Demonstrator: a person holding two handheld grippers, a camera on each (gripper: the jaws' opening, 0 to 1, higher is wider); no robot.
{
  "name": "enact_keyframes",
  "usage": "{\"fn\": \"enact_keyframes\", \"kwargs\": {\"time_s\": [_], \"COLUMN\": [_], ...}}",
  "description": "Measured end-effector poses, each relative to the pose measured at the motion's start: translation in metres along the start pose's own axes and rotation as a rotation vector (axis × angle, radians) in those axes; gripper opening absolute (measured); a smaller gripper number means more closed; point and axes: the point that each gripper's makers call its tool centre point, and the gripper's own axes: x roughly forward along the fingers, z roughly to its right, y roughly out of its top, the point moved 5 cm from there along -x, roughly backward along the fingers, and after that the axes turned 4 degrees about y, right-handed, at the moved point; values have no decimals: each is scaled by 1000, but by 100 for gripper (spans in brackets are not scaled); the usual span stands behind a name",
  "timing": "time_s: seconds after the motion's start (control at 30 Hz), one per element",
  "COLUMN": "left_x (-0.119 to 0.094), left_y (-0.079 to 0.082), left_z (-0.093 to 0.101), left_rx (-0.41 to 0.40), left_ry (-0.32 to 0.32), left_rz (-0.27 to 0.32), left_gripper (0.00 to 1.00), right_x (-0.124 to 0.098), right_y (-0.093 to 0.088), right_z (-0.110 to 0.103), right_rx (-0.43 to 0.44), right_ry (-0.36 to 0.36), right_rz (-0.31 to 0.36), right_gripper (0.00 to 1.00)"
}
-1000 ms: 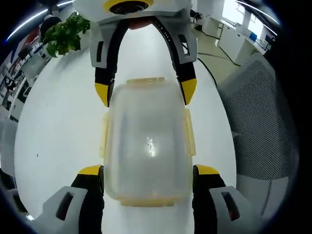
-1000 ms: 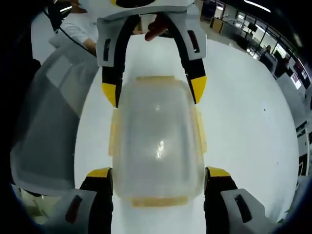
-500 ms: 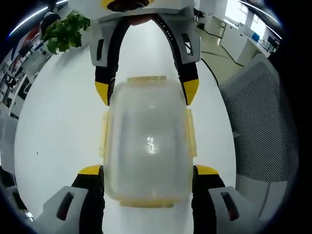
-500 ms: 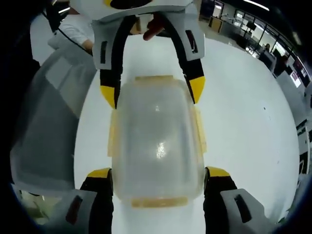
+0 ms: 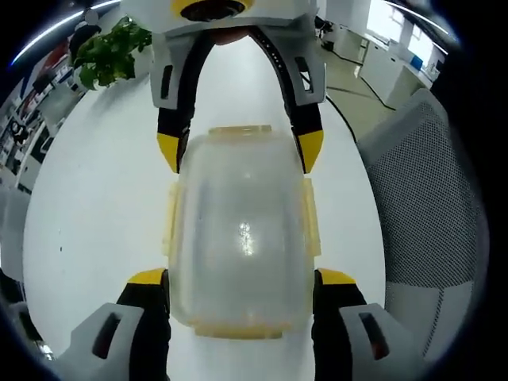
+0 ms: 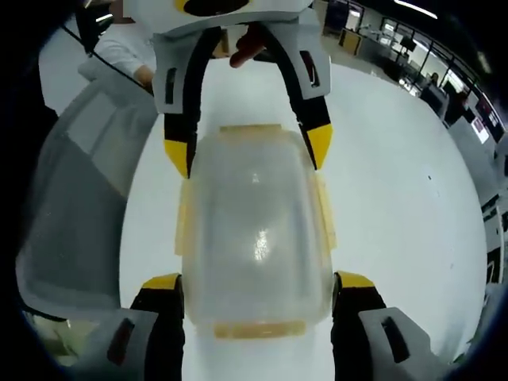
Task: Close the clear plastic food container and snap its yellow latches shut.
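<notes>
Between the wide-open jaws of the left gripper, lower centre: clear container, lid on, long axis running up-frame, gripped by neither. Right gripper straddles the opposite end, equally spread, equally near. Yellow latches on the flanks; white table beneath.

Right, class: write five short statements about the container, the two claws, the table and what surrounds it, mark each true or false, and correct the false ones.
1. The clear container rests on a white table. True.
2. The left claw and right claw approach from the same end. False: they face each other from opposite ends.
3. The lid is off. False: it sits on the container.
4. A green plant stands at the table's far end. True.
5. The container's latches are blue. False: yellow.
</notes>
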Motion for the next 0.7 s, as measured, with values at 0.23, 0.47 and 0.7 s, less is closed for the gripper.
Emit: {"fn": "enact_keyframes", "kwargs": {"time_s": [0.23, 0.47, 0.7], "left_x": [0, 0, -4], "left_y": [0, -3, -10], "left_z": [0, 0, 2], "left_rx": [-3, -13, -18], "left_ry": [0, 6, 13], "left_rz": [10, -4, 12], "left_gripper": [73, 73, 73], "right_x": [0, 4, 7], "right_y": [1, 4, 11], "right_z": [1, 2, -1], "right_rx": [-6, -11, -9], "right_ry": [4, 3, -8], "right_rz": [5, -20, -17], "right_gripper": [76, 76, 76]}}
